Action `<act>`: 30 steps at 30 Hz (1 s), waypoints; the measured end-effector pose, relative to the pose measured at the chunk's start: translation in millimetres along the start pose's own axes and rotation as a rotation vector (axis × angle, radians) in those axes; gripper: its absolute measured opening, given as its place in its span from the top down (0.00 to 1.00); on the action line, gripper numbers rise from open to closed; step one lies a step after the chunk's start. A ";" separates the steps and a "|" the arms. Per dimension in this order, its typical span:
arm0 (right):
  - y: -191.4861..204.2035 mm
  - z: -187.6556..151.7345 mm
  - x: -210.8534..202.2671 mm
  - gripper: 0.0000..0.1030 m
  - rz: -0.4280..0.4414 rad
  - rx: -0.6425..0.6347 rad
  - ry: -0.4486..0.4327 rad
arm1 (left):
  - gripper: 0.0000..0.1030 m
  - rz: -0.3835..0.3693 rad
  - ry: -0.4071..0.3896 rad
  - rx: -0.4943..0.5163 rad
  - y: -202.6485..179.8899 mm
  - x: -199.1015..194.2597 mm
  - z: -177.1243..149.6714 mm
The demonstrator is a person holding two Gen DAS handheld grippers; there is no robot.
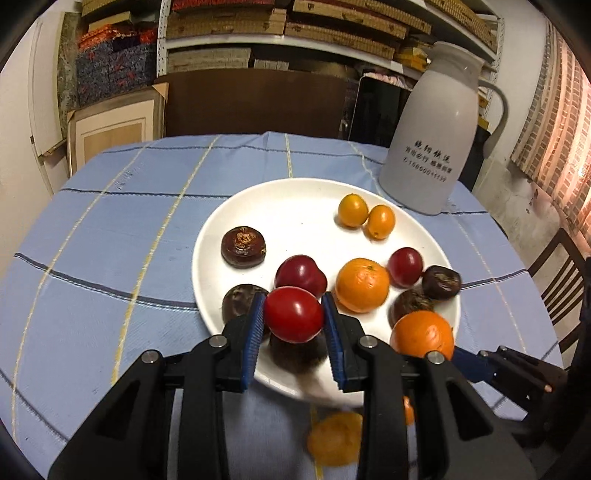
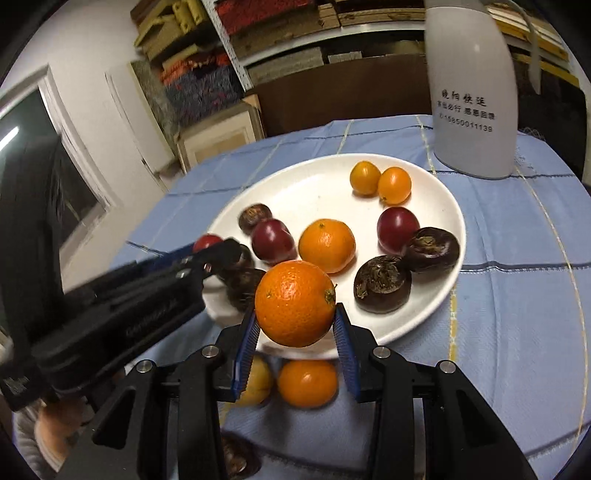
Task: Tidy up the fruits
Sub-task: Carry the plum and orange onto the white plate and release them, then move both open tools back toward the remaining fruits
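**Both grippers loaded over the plate**

You are working at a round table under a blue checked cloth (image 1: 110,236), with stacked shelves (image 1: 229,26) behind it and a white plate (image 1: 295,206) in the middle.

On the far left of the plate, in your left wrist view, a dark water chestnut (image 1: 243,246) sits alone; another (image 1: 240,301) lies at the plate's near-left rim, just beside your left fingers. Your left gripper (image 1: 293,314) is clamped on a red tomato (image 1: 293,314), held between the blue pads above the plate's near edge. Just behind it rests a dark red plum (image 1: 301,275). Further right lies an orange (image 1: 362,285), then a second plum (image 1: 405,267) and two more chestnuts (image 1: 441,281) close together. Two small yellow kumquats (image 1: 352,210) touch each other at the back.

Your right gripper (image 2: 295,325) grips a second orange (image 2: 295,302) between its pads, raised over the near rim. Below it, on the cloth off the plate, lie a yellowish fruit (image 2: 258,380) and another orange (image 2: 307,382) side by side, and a dark chestnut (image 2: 236,458) nearer you.

At the far right stands a white jug (image 1: 439,129) with printed lettering, on the cloth, beyond the plate.
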State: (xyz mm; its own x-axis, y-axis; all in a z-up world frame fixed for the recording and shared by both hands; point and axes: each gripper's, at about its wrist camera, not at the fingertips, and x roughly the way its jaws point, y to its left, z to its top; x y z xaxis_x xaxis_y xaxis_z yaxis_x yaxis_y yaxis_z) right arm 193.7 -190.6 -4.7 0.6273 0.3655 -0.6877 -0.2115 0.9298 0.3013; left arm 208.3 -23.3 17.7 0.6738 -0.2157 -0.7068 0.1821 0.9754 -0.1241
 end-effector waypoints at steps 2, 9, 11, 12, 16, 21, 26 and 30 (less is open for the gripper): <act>-0.2 0.5 4.4 0.57 -0.011 -0.020 -0.002 | 0.70 -0.002 0.015 0.001 0.7 10.0 1.7; -6.0 0.2 -15.2 0.43 -0.019 -0.015 -0.062 | 0.53 -0.012 -0.003 -0.023 6.9 6.2 0.5; -8.1 -1.4 -23.1 0.41 -0.012 -0.003 -0.080 | 0.52 -0.008 -0.007 -0.033 11.1 1.5 -1.8; -9.8 -2.5 -28.9 0.40 -0.010 0.007 -0.095 | 0.48 -0.008 -0.009 -0.041 12.7 -0.5 -3.4; -16.4 -7.1 -43.0 0.34 -0.012 0.032 -0.128 | 0.40 0.023 -0.029 -0.055 20.4 -14.8 -19.7; -31.6 -20.7 -49.8 0.32 -0.013 0.086 -0.117 | 0.29 0.056 -0.030 -0.057 24.5 -32.3 -48.6; -45.0 -32.7 -58.8 0.26 -0.013 0.147 -0.121 | 0.20 0.086 -0.043 -0.052 21.4 -52.5 -75.2; -54.0 -39.4 -65.1 0.23 -0.002 0.192 -0.126 | 0.18 0.101 -0.045 -0.044 18.0 -60.0 -87.6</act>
State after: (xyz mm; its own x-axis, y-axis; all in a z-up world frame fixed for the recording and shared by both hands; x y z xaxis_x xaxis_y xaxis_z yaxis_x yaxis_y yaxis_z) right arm 134.8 -262.9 -2.2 0.7188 0.3441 -0.6041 -0.0710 0.9007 0.4285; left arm 108.5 11.1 -3.2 0.7189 -0.1168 -0.6853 0.0806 0.9931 -0.0847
